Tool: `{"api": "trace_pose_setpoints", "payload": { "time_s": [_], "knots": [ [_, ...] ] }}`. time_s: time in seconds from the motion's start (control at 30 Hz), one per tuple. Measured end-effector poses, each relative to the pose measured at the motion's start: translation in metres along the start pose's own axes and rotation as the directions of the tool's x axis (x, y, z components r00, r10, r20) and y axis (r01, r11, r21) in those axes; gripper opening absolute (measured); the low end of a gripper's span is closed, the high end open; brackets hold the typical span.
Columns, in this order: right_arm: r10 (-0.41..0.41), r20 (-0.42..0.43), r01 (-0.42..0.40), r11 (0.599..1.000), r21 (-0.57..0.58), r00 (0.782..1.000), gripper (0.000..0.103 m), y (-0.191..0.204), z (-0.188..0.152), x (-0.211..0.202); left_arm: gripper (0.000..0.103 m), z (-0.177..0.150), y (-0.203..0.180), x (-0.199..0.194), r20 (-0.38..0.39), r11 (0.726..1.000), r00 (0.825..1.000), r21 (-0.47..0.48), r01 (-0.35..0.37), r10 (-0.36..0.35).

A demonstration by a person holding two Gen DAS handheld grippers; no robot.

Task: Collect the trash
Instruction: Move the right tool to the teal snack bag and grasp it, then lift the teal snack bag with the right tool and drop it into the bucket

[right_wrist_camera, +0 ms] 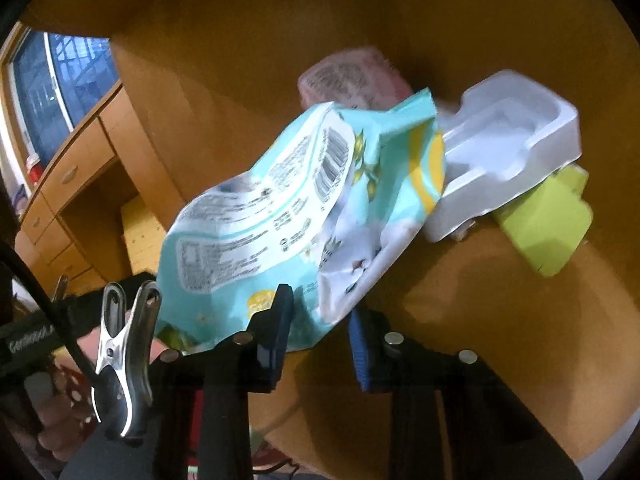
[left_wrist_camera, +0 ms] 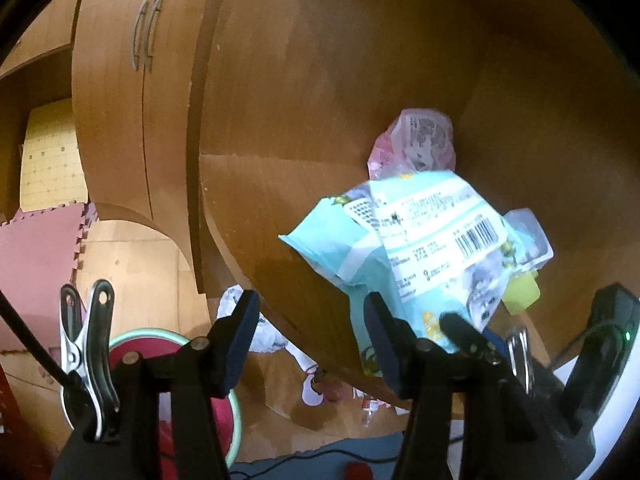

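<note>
The right gripper has its blue-padded jaws pinching the lower edge of a light-blue snack bag at lower centre of the right wrist view. The left gripper shows jaws spread, nothing between them; its right finger overlaps the same bag in the frame, contact uncertain. The bag lies on a brown wooden tabletop. Behind it, upper centre, sits a pink wrapper. To the right lie a white plastic tray and a yellow-green packet, touching. Lower left of the left wrist view shows a green-rimmed bin.
</note>
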State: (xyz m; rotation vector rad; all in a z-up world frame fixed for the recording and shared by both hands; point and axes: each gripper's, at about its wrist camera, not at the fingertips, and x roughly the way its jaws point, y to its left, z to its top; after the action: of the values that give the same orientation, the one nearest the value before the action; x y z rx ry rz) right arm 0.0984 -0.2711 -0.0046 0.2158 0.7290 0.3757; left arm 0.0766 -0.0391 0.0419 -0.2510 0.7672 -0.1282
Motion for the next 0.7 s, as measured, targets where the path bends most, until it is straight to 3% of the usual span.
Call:
{"api": "trace_pose_setpoints", "payload": {
  "time_s": [0.13,0.4,0.57,0.7],
  "knots": [
    [0.03,-0.018,-0.03,1.0,0.002,0.999,0.026,0.009,-0.011,-0.003,0.057,-0.001,0.009,-0.004,0.009,1.0,1.0,-0.03,0.008,-0.008],
    [0.011,-0.022,-0.012,0.998,-0.06,1.0,0.026,0.025,-0.023,-0.01,0.059,0.001,0.018,-0.019,0.038,0.997,0.998,-0.06,0.043,-0.041],
    [-0.004,0.003,0.004,0.995,-0.102,1.0,0.04,0.033,-0.028,-0.027,0.063,0.001,0.007,-0.022,0.056,0.998,0.997,-0.017,0.054,-0.053],
    [-0.069,0.067,0.077,0.989,-0.125,0.995,0.062,0.032,-0.028,-0.046,0.063,-0.001,0.0,-0.013,0.038,0.998,0.997,0.004,0.063,-0.063]
  ]
}}
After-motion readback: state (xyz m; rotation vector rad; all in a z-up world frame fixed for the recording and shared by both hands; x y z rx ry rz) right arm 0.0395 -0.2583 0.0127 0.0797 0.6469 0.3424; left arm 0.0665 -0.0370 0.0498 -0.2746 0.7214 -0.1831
